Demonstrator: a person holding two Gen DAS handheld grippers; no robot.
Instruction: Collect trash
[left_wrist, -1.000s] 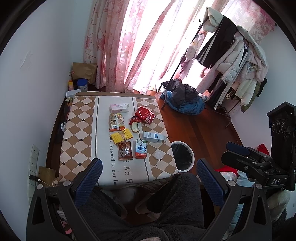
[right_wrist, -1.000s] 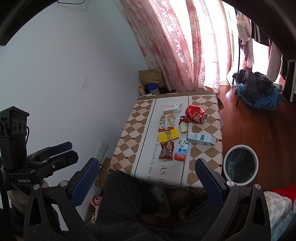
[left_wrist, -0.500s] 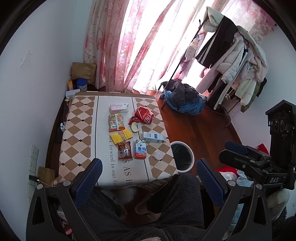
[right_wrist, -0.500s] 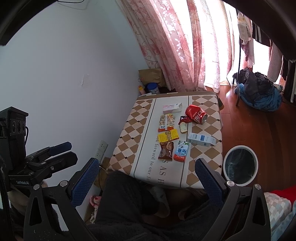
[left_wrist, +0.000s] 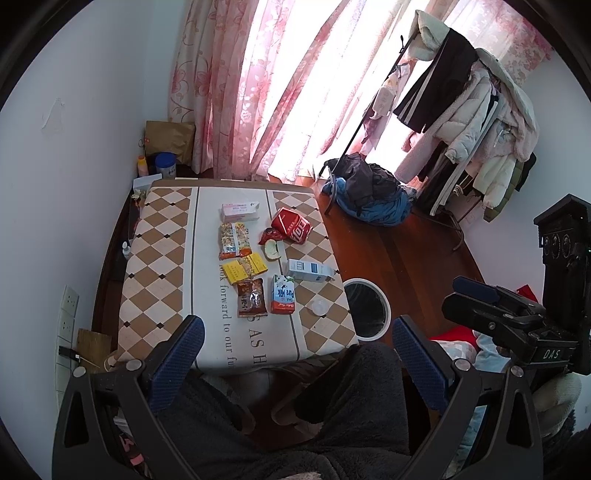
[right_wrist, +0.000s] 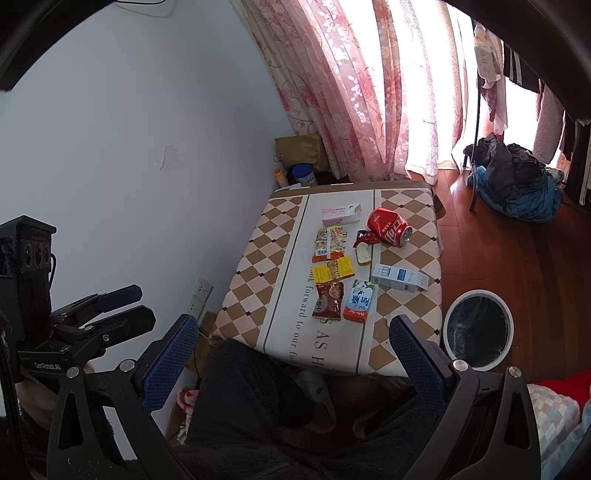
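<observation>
Both tools were held high and back over the person's lap, well apart from the litter. Left hand-held gripper: fingers spread wide, nothing between them. Right hand-held gripper: likewise spread and empty.

The bench carried all the trash, none of it in hand. From far end to near: a pink box, a crushed red can, a long snack wrapper, a small red wrapper touching a bitten piece of bread, a yellow packet, a white-and-blue carton lying on its side, a brown sachet just beside a milk pouch. A pale round thing near the right edge was possibly a lid; too faint to tell.

The bin stood on the floor just beside the bench's near right corner, dark-lined, mouth open.

Judged step: the start, before the first reach. Nothing looked collected yet. The next move called for lowering one tool to a near piece; the milk pouch or carton lay closest to the bin. Flat wrappers would likely need an edge-on pinch.
</observation>
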